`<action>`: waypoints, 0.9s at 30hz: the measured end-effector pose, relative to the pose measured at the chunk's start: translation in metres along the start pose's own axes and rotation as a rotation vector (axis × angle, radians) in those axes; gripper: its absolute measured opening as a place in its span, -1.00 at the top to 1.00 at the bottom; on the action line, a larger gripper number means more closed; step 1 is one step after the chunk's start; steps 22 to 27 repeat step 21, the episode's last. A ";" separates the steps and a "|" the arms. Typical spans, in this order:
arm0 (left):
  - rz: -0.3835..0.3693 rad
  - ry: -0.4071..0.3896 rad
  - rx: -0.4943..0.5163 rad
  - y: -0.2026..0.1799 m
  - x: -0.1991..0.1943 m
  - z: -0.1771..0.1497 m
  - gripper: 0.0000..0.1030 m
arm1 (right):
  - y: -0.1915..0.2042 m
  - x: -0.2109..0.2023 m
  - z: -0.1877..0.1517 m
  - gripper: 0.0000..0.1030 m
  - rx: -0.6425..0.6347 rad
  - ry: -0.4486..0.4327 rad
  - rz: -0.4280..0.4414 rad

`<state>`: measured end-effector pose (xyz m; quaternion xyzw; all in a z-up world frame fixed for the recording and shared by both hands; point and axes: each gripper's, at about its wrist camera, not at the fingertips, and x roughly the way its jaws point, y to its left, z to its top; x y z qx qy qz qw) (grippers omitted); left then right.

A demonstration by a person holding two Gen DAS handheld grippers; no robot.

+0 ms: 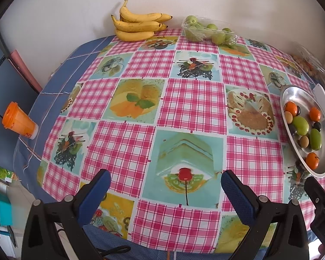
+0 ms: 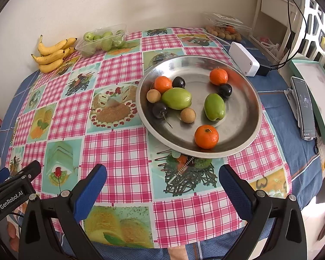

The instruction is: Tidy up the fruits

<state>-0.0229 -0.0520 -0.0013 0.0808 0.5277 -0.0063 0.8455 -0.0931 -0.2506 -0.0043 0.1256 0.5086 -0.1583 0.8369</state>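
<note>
A round metal plate (image 2: 247,112) (image 1: 292,93) sits on the right half of the table. It holds three oranges, the nearest orange (image 2: 206,136) by the front rim, two green fruits (image 2: 176,98), dark plums (image 2: 160,110) and small tan round fruits (image 2: 187,115). A bunch of bananas (image 1: 138,25) (image 2: 53,53) lies at the far edge. Beside it is a clear tray of green fruits (image 1: 208,31) (image 2: 103,39). My left gripper (image 1: 165,187) hovers open over the near table edge, empty. My right gripper (image 2: 162,183) is open and empty, just short of the plate.
The table wears a pink checked cloth (image 1: 184,99) over a blue one. An orange cup (image 1: 18,121) lies at the left edge. A white box (image 2: 244,59), a phone on a stand (image 2: 303,106) and a clear box of small fruits (image 2: 224,29) sit to the right.
</note>
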 end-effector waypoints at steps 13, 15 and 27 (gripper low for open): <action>0.000 0.001 -0.001 0.001 0.000 0.001 -1.00 | 0.001 0.000 0.000 -1.00 -0.001 0.001 -0.001; -0.001 -0.002 -0.001 0.001 0.000 0.000 -1.00 | 0.001 0.000 0.000 -1.00 0.000 0.003 -0.002; -0.015 -0.043 -0.005 0.004 -0.007 0.001 -1.00 | 0.000 0.000 0.000 -1.00 -0.002 0.004 -0.001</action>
